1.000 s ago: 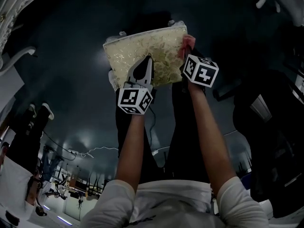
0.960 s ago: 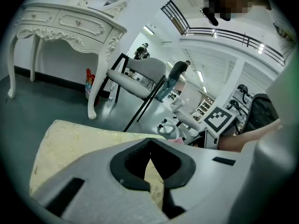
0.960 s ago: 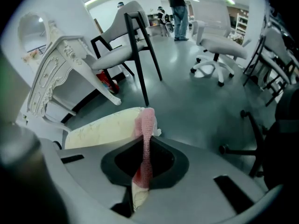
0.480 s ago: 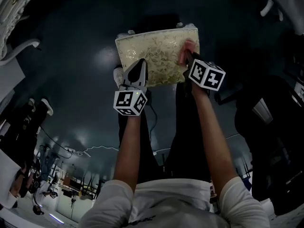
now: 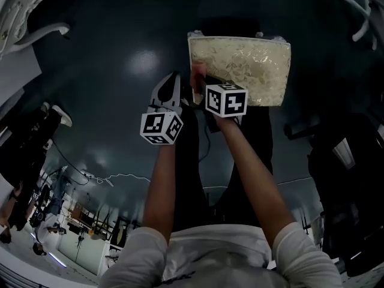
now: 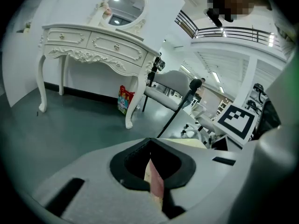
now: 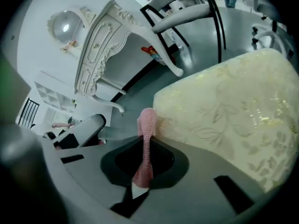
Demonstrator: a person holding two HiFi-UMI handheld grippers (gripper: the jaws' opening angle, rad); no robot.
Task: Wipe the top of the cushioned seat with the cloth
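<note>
Head view, 10 o'clock corner: a carved white dressing table (image 5: 27,2), cut off by the frame. The left gripper view shows more of it, w/ an oval mirror (image 6: 124,3) on top. A small colourful item sits by one leg, too small to name. Past the table stands a black-legged chair (image 6: 166,85) w/ a pale pad. The floor (image 5: 114,53) is dark grey & glossy, w/ patches of glare.

The left gripper (image 5: 174,80) hangs over bare floor at approx. 11 o'clock, tip pointing to 12. It is just left of the seat & apart from it. Its jaws are drawn together. A thin cream-and-pink sliver shows in the slit; what it is can't be told.

Just right of it, the right gripper (image 7: 143,169) is clamped on the pink cloth (image 7: 147,122). The cloth stands as a narrow strip, long axis along the jaws. In the right gripper view its free end points to 12, at the seat's near left corner. Touching vs. just beside isn't clear.

The cushioned seat (image 5: 246,71) lies at 1 o'clock in the head view. It is cream w/ a leaf pattern, rectangular, long axis 9-to-3, top face up. The right gripper's marker cube (image 5: 226,99) hides part of its near edge.

At 3 o'clock are dark shapes, too dim to name.
</note>
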